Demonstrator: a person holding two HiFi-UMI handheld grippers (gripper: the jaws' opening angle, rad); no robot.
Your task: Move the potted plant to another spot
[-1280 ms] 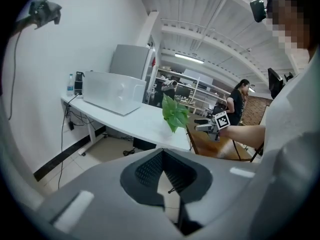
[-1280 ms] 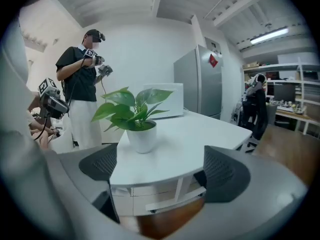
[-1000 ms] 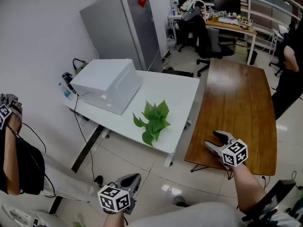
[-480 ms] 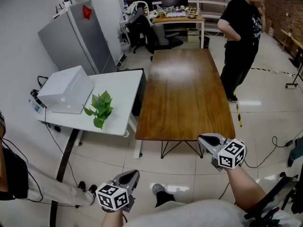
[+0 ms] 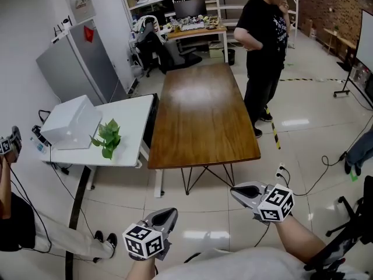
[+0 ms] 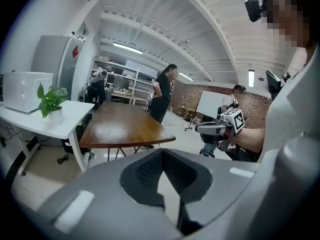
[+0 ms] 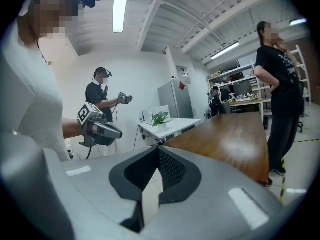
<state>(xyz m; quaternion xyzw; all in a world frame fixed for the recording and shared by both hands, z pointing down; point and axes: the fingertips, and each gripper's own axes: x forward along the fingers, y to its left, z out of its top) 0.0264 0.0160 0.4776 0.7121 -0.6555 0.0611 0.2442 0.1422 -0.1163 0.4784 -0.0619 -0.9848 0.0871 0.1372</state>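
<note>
**Head view with the two gripper views.** The left gripper (image 5: 168,214) and the right gripper (image 5: 238,191) are held low over the tiled floor (image 5: 192,232). Each has its jaws closed together with nothing between them.

The potted plant (image 5: 106,137) stands well ahead of the left gripper and off to its left, near the front edge of a white table (image 5: 129,121). It is far from both grippers.

**Containers.**
- A small white pot (image 6: 53,115), seen in the left gripper view, holds the green leafy plant. In the head view the leaves cover the pot.
- A white box (image 5: 71,121) sits on the same table just beyond the plant. Whether anything is inside it cannot be told.

**Surroundings.**
- A long wooden table (image 5: 198,115) runs straight ahead of both grippers, its near end closer to the right gripper. Whether it touches the white table or only stands just beside it cannot be told.
- A tall grey cabinet (image 5: 73,63) rises beyond the white table.
- A person in black (image 5: 262,34) stands far ahead of the right gripper, at the wooden table's far corner.

**Cut off or unclear.**
- A second person (image 5: 14,220), to the left of the left gripper, is cropped by the frame edge.
- The desk (image 5: 195,31) at the far end carries items too small to make out.
</note>
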